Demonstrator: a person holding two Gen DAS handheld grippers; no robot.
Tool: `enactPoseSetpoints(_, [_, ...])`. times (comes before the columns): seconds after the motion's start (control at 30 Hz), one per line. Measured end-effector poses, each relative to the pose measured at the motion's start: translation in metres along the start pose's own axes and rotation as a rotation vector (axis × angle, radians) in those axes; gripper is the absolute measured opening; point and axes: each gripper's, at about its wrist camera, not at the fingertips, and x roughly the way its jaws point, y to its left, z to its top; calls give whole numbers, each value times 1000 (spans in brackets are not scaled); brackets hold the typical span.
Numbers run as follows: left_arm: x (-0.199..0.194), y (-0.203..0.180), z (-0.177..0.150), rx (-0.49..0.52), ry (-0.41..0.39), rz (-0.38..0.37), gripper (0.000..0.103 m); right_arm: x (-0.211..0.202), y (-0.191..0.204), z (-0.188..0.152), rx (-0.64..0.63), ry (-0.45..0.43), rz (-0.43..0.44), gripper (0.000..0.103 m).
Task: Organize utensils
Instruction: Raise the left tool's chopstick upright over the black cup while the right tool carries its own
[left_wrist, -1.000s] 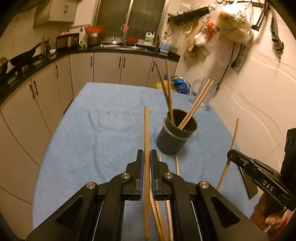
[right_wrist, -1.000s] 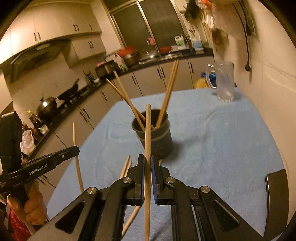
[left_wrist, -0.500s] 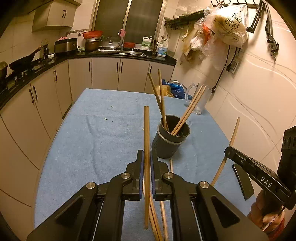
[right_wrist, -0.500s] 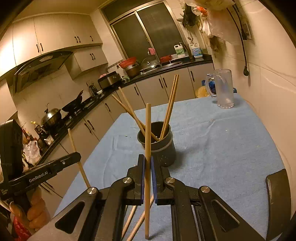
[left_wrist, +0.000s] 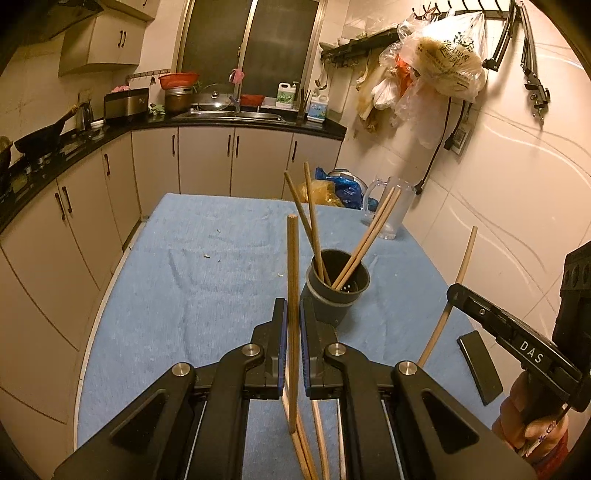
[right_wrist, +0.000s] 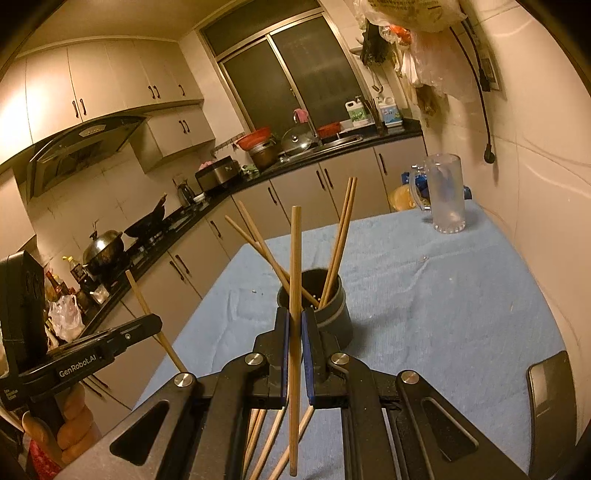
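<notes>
In a dim kitchen, 2 hand-held grippers work above a table (left_wrist: 177, 288) draped in blue cloth. At left, the left gripper (left_wrist: 292, 325) has its jaws pinched on 1 chopstick (left_wrist: 293, 280), held upright and clear of the cloth, its top end just left of the holder (left_wrist: 334, 295). From the right wrist camera that same gripper (right_wrist: 147, 326) shows at the left edge, off the table's side, with its stick (right_wrist: 147, 306) slanting up from the jaws.

Just ahead stands the dark round holder, upright on the cloth near the table's middle, with 4 chopsticks (left_wrist: 354, 254) in it: 2 lean left, 2 lean right. Loose chopsticks (left_wrist: 317, 435) lie on the cloth beneath the left gripper, their far ends hidden by its body.

To the right, the right gripper (right_wrist: 294, 332) has its jaws pressed on another chopstick (right_wrist: 294, 295), also upright, directly in front of the holder (right_wrist: 332, 314). More loose sticks (right_wrist: 266, 435) lie under it. In the left wrist view this gripper (left_wrist: 452, 293) enters from the right edge, its stick (left_wrist: 458, 284) bowed by the lens.

Farther right, a clear glass mug (right_wrist: 445, 195) stands at the table's far corner by the wall, well apart from the holder. A flat black object (right_wrist: 546, 402) lies on the cloth near the right edge.
</notes>
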Motion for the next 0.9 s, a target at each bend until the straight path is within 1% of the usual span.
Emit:
enactPoseSetpoints(0.63, [1, -16, 19, 35, -24, 3, 6, -4, 1, 18, 6, -30, 4, 7])
enactPoseSetpoints(0.9, [2, -20, 21, 47, -27, 5, 6, -7, 5, 27, 1, -47, 9, 7])
